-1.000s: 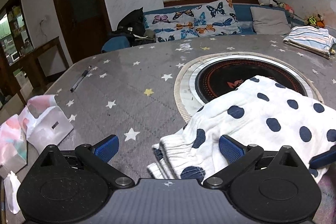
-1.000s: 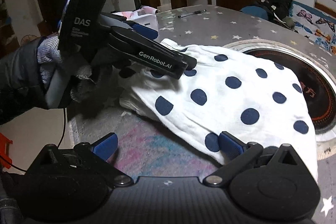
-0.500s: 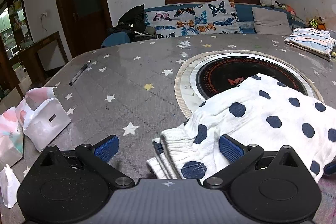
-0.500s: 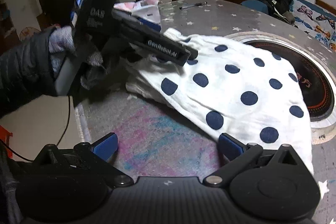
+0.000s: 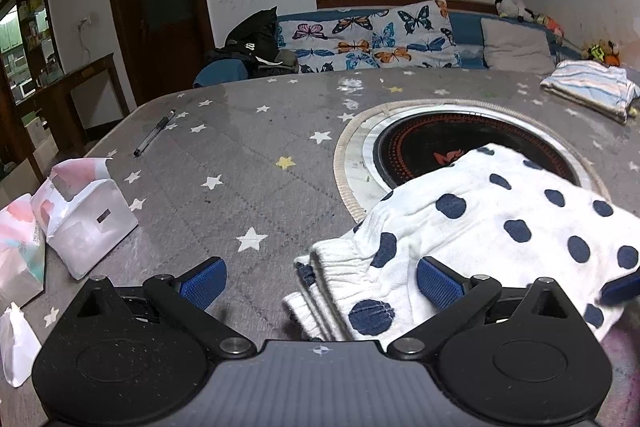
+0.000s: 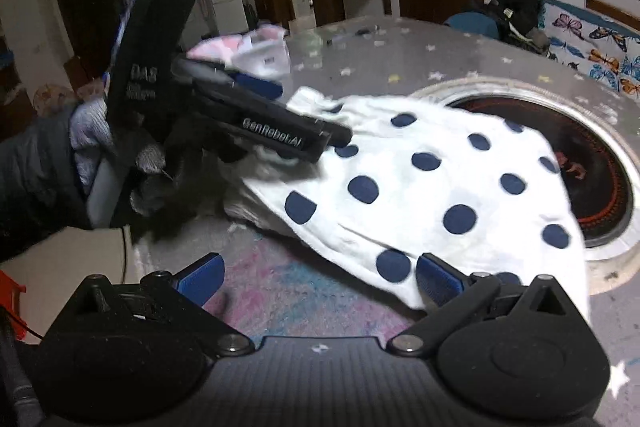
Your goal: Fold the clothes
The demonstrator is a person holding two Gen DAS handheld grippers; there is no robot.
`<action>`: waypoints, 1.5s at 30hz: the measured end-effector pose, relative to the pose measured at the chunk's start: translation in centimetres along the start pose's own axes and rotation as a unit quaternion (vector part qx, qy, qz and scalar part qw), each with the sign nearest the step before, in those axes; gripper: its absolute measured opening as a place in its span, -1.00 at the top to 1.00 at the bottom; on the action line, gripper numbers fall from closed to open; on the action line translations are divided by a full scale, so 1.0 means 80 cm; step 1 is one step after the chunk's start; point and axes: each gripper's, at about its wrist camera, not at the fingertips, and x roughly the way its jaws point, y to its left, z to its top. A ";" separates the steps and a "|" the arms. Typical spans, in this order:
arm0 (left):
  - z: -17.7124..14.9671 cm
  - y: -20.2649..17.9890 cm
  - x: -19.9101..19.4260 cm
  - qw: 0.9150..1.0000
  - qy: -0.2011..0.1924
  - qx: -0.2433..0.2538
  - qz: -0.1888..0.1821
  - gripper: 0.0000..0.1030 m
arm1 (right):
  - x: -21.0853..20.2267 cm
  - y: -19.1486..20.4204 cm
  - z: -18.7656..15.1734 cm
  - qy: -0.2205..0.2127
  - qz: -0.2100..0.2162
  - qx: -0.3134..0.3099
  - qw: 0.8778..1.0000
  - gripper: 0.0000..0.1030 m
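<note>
The white polka-dot garment is laid folded on the star-printed tablecloth, its far part draped over the round inset burner at the table's centre, and its ribbed, stacked edge is turned toward the left wrist camera. The left gripper is held with its blue pads wide apart: the right pad is seen over the cloth, though contact cannot be judged from this angle, while the left pad is seen over bare tablecloth. In the right wrist view the same gripper is seen above the garment's near corner, gripped by a gloved hand. The right gripper is likewise spread open, nothing being held, with its right pad at the garment's near hem. Further out, a pen, white packets and a folded striped garment are seen on the table.
</note>
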 end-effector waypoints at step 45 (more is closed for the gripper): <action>-0.031 0.102 -0.043 0.954 0.043 -0.275 -0.109 -1.00 | 0.072 0.102 0.037 0.043 -0.085 -0.319 0.943 -0.57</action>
